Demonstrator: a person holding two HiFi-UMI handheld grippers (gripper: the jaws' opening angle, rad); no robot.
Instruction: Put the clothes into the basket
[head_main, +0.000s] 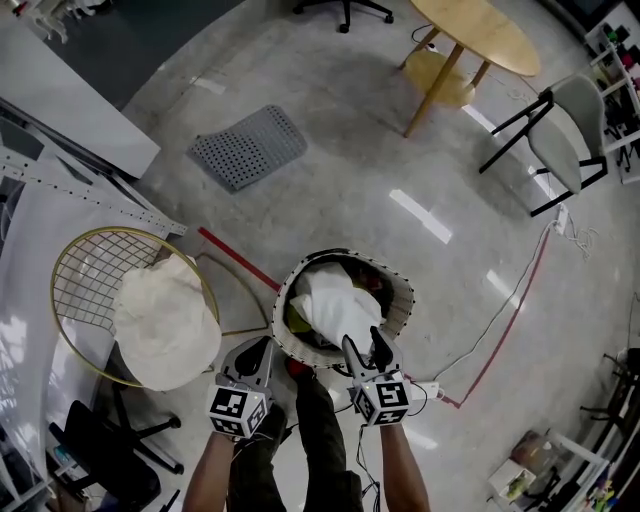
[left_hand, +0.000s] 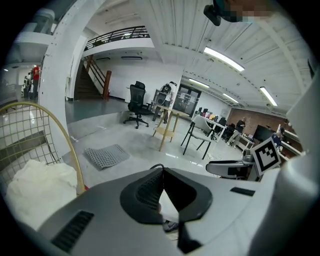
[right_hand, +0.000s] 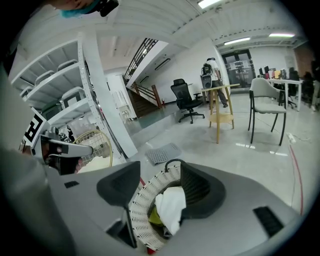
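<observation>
A white woven basket (head_main: 284, 296) stands on the floor just in front of the person's legs. In it a white garment (head_main: 335, 300) lies on top, with a yellow-green piece (right_hand: 154, 217) beside it. My right gripper (head_main: 364, 342) hangs over the basket's near rim with its jaws wide apart and nothing pressed between them. In the right gripper view (right_hand: 159, 172) the basket (right_hand: 142, 200) and the white garment (right_hand: 171, 204) show through the gap. My left gripper (head_main: 262, 352) is left of the basket, its tips meeting (left_hand: 161, 171), holding nothing. A cream cloth (head_main: 165, 320) lies on a round wire seat (head_main: 90, 265).
A grey perforated mat (head_main: 248, 147) lies on the floor beyond the basket. A round wooden table (head_main: 470, 35) and a grey chair (head_main: 565, 140) stand at the far right. Red tape (head_main: 235, 258) and a white cable with a power strip (head_main: 430, 390) run by the basket.
</observation>
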